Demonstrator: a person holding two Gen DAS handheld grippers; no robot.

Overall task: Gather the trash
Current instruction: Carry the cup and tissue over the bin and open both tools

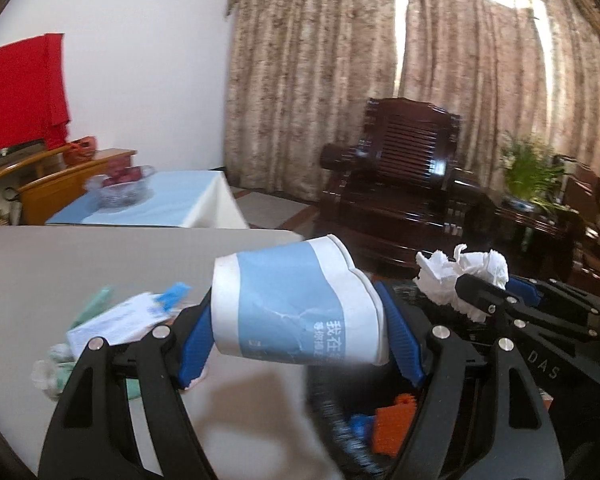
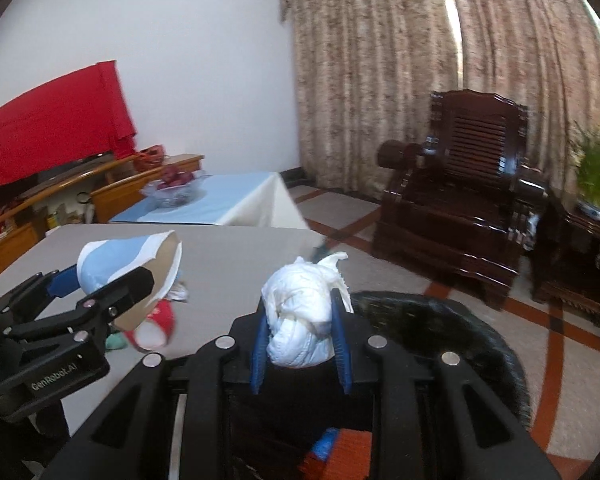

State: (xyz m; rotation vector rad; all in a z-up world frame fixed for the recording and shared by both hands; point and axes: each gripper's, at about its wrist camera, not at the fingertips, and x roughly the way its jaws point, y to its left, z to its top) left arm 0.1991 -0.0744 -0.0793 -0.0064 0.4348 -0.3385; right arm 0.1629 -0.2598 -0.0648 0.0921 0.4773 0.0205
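Beside table, dented cup.

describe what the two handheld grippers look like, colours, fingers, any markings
Both grippers, left and right, are matte black plastic with angular, strutted frames and round silver pins at the pivots. Their fingers carry ribbed blue pads. White lettering shows on the bodies: "GenRobot.AI" on the left one, "DAS" on the right one. No cables, hands or sleeves are visible.

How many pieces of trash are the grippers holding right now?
2. A crushed blue-and-white paper cup sits in the left gripper, and a crumpled white tissue in the right gripper, over the black bin.
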